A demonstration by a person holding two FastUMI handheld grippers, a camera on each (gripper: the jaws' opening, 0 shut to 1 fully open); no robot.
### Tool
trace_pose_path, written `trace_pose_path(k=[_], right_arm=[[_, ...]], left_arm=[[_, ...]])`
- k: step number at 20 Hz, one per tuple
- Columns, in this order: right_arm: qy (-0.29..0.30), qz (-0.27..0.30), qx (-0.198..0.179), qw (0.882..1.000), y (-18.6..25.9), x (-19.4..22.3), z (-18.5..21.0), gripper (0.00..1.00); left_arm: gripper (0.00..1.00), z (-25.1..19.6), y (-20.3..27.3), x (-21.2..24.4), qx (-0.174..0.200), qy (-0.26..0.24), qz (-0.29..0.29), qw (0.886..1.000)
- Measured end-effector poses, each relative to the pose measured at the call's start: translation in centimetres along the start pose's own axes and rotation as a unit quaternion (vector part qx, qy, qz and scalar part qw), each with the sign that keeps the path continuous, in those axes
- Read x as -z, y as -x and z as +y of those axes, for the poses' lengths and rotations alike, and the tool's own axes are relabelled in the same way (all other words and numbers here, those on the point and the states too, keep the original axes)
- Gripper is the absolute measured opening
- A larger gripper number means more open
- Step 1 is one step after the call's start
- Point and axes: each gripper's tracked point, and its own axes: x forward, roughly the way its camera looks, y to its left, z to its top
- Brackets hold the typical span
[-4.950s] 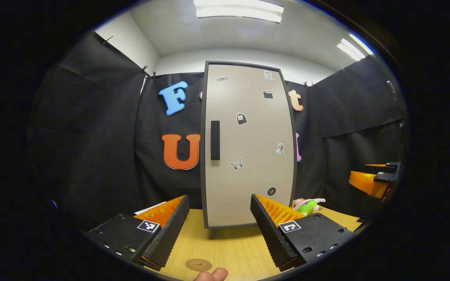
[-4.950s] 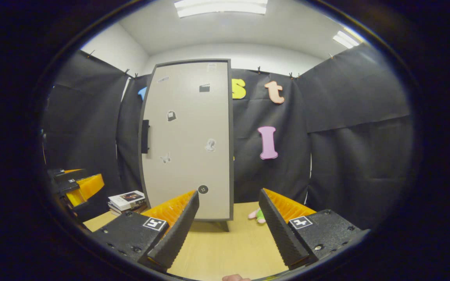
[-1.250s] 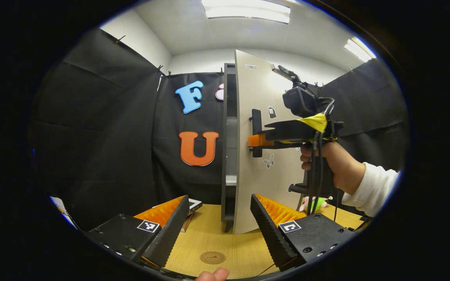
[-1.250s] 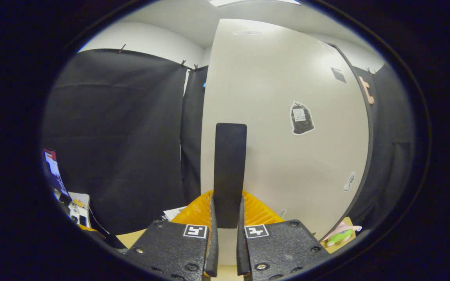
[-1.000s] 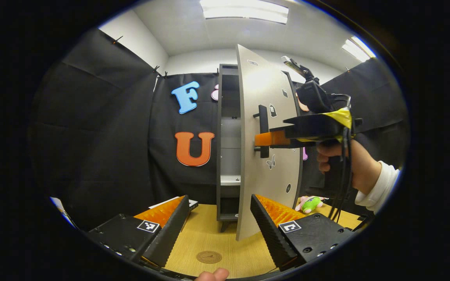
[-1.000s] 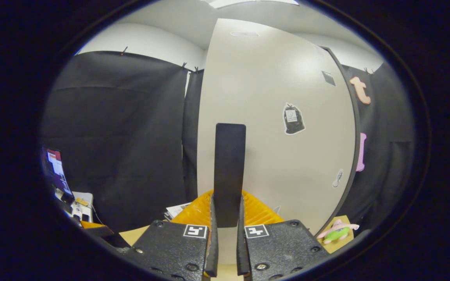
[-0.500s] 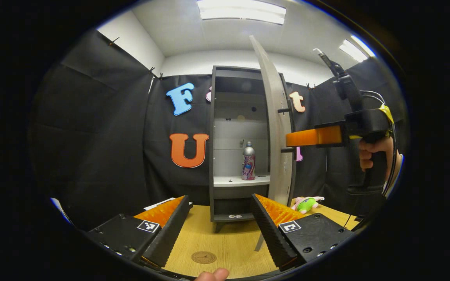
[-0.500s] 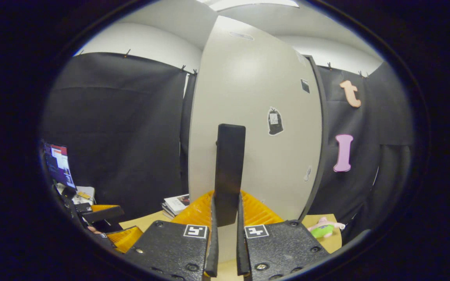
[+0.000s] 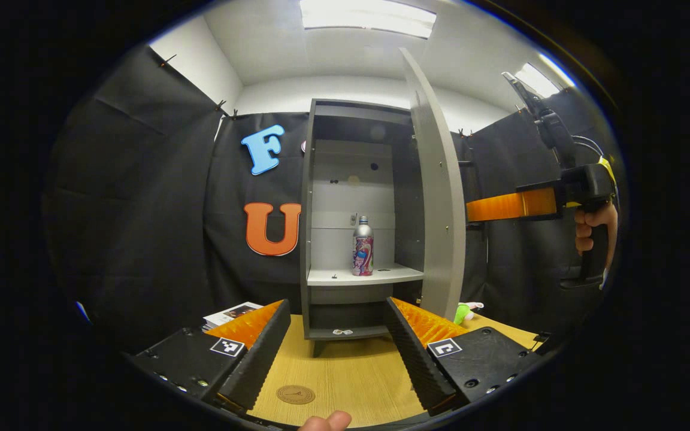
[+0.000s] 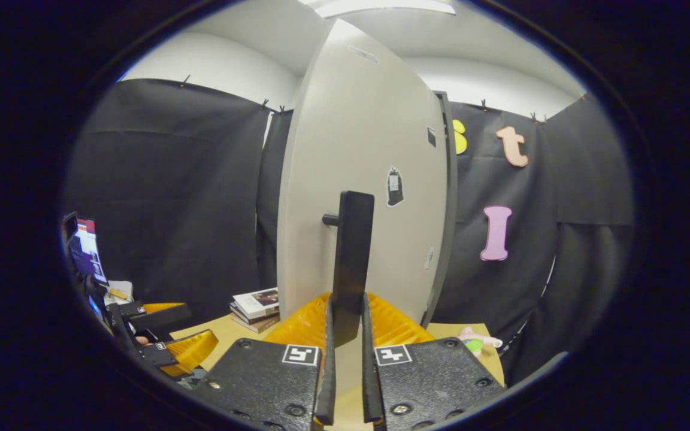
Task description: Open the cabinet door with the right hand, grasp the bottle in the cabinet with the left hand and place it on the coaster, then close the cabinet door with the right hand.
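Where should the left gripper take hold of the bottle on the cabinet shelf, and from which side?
Probably around the straight body of the bottle, below its narrower silver shoulder, coming in level from the open front. It stands upright on the shelf, the door is swung aside, and the left gripper is open, facing it.

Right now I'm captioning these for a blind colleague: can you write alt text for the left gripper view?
A grey cabinet stands on a wooden table with its door swung open, and a bottle stands upright on a shelf inside. The left hand-held gripper is open, with a round coaster on the table between its fingers. At right, a hand holds the right hand-held gripper behind the door.
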Motion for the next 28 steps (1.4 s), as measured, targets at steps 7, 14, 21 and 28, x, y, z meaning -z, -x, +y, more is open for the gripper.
trace_pose_path(k=[7,14,21,28], right_arm=[[0.002,-0.002,0.044,0.999,1.0,-0.1,-2.3,0.14],[0.007,-0.013,0.086,0.996,1.5,-0.1,-4.3,0.10],[-0.015,-0.020,0.096,0.995,1.5,0.0,-4.5,0.03],[-0.020,-0.016,0.121,0.992,1.8,0.1,-5.8,0.04]], left_arm=[[0.95,-1.6,0.2,0.2,0.019,-0.002,0.004,1.000],[0.95,-2.6,0.0,0.8,0.029,0.001,0.011,1.000],[0.95,-3.3,-0.1,0.6,0.037,0.000,0.010,0.999],[0.95,-3.2,0.0,0.2,0.032,0.000,0.005,0.999]])
